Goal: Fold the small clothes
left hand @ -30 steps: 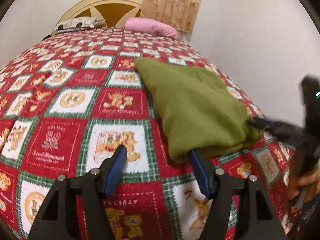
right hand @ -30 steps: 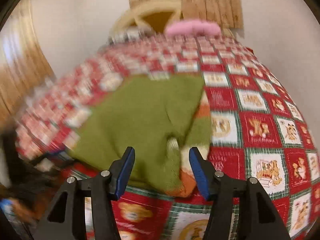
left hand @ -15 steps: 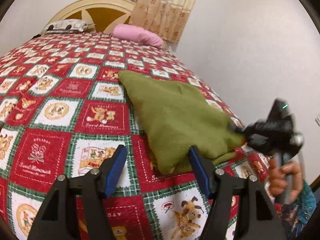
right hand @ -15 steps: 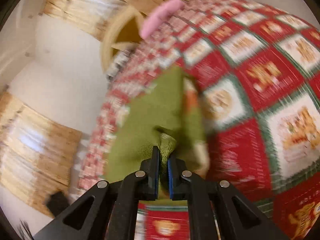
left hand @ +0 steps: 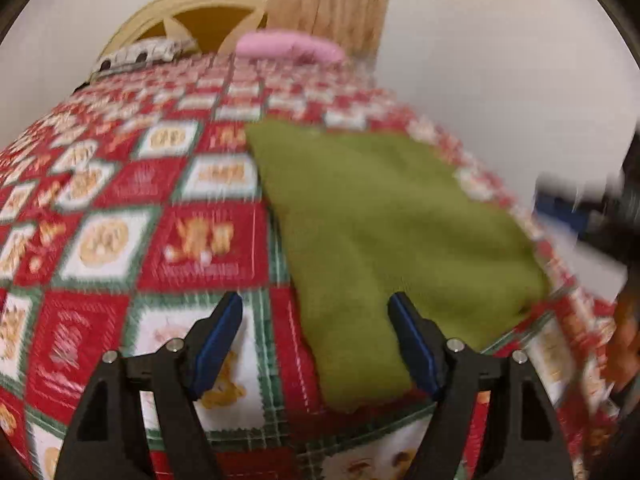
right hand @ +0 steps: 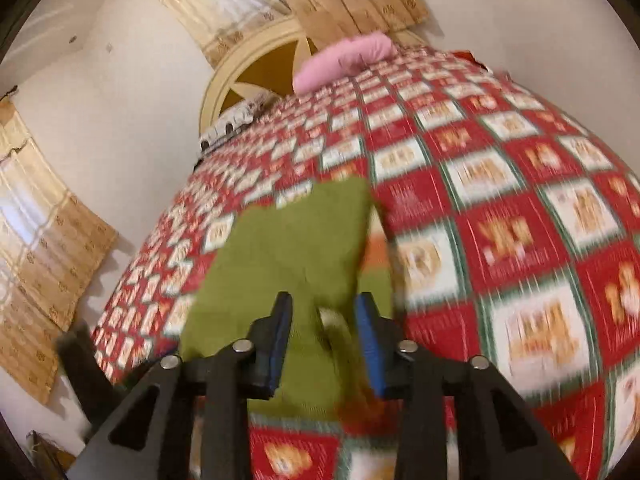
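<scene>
The right gripper, clamped on the green garment half a second ago, is opening, released; left gripper opening wider, empty.

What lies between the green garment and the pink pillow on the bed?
Only the bare patterned quilt lies between green garment and pink pillow; left wrist view shows it.

left gripper: jaws opening, over near edge of green garment | bed (patchwork cover) | right gripper: blurred, far right
</scene>
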The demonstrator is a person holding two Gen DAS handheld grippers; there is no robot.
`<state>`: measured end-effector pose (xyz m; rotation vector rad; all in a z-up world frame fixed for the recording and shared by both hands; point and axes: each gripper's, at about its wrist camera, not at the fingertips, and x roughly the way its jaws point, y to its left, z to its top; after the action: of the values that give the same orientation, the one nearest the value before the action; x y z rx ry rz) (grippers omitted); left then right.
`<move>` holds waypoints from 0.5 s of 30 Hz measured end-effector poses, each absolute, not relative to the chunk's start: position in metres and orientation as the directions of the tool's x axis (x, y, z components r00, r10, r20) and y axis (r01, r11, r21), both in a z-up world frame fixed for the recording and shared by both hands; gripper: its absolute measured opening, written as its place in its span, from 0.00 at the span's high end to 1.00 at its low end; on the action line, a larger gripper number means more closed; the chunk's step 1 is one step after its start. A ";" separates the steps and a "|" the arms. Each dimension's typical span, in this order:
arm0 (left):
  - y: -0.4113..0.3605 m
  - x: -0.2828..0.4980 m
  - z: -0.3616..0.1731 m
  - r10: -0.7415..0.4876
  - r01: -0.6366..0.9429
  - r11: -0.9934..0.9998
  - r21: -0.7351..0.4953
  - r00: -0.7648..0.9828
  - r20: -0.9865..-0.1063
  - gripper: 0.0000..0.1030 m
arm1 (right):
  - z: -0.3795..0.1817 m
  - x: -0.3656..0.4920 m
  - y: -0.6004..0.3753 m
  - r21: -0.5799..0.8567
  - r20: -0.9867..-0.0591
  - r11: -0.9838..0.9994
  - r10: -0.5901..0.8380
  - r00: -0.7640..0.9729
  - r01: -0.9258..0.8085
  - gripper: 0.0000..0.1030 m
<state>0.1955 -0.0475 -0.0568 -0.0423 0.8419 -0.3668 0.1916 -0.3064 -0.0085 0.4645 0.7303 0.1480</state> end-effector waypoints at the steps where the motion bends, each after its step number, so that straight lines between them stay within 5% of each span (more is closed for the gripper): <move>1: -0.047 0.196 -0.059 -0.336 0.299 0.936 -0.187 0.597 -0.728 0.23 | -0.010 0.200 -0.308 0.456 -0.613 0.889 0.288 0.736 0.032 0.66; 6: -0.038 0.196 -0.062 -0.355 0.296 0.931 -0.215 0.586 -0.729 0.18 | -0.050 0.253 -0.296 0.432 -0.722 0.902 0.326 0.611 0.029 0.67; 8: -0.037 0.195 -0.064 -0.364 0.300 0.927 -0.224 0.583 -0.726 0.17 | -0.056 0.261 -0.288 0.334 -0.758 0.941 0.237 0.608 0.050 0.88; 15: -0.045 0.194 -0.066 -0.365 0.313 0.925 -0.214 0.580 -0.729 0.15 | -0.044 0.279 -0.304 0.268 -0.723 0.961 0.157 0.673 0.064 0.97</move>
<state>0.1942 -0.0445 -0.0660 -0.0646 0.8664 -0.3962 0.2794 -0.3036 -0.0443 0.2828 0.8342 0.0528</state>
